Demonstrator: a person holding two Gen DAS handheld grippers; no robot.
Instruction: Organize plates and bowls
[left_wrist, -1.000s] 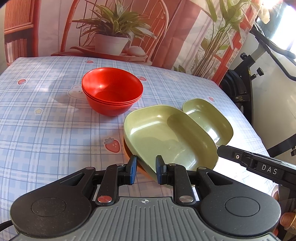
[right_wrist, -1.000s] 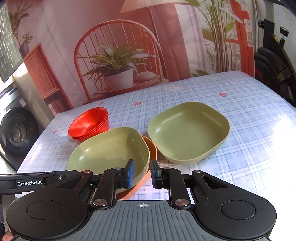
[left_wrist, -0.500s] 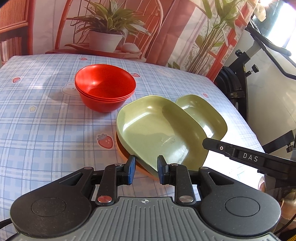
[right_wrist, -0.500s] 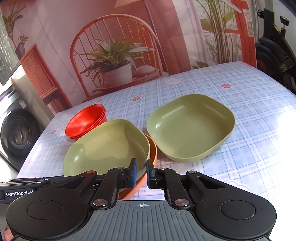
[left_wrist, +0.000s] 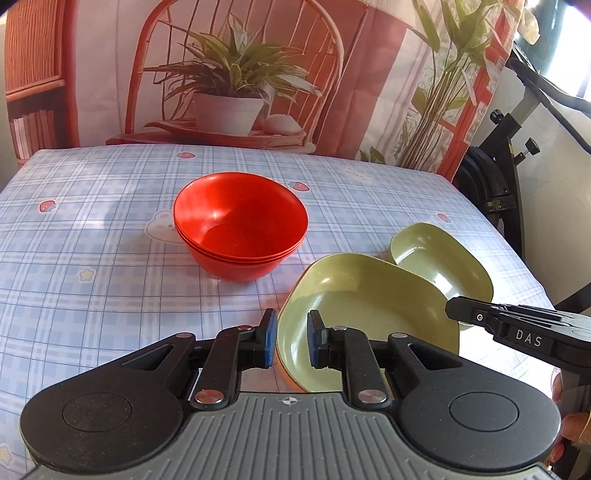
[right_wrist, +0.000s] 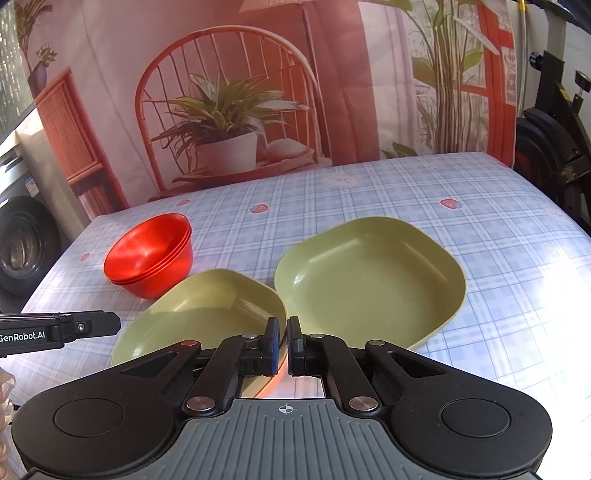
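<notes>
A stack of red bowls (left_wrist: 240, 236) stands on the checked tablecloth; it also shows in the right wrist view (right_wrist: 149, 254). A green plate (left_wrist: 365, 317) lies tilted on an orange plate (left_wrist: 291, 380) near the front edge. A second green plate (right_wrist: 369, 284) lies flat to its right. My right gripper (right_wrist: 282, 343) is shut on the near rim of the tilted green plate (right_wrist: 207, 314) and the orange plate (right_wrist: 275, 380) under it. My left gripper (left_wrist: 290, 339) is open, its jaws astride the left rim of the same green plate.
The table (left_wrist: 92, 258) is covered by a blue checked cloth with strawberry prints. A printed backdrop with a chair and a plant hangs behind it. An exercise bike (left_wrist: 506, 184) stands past the right edge.
My right gripper has closed onto the plate rim. My left gripper has swung left and opened a little wider, so the bowls now sit nearer the middle of its view.
</notes>
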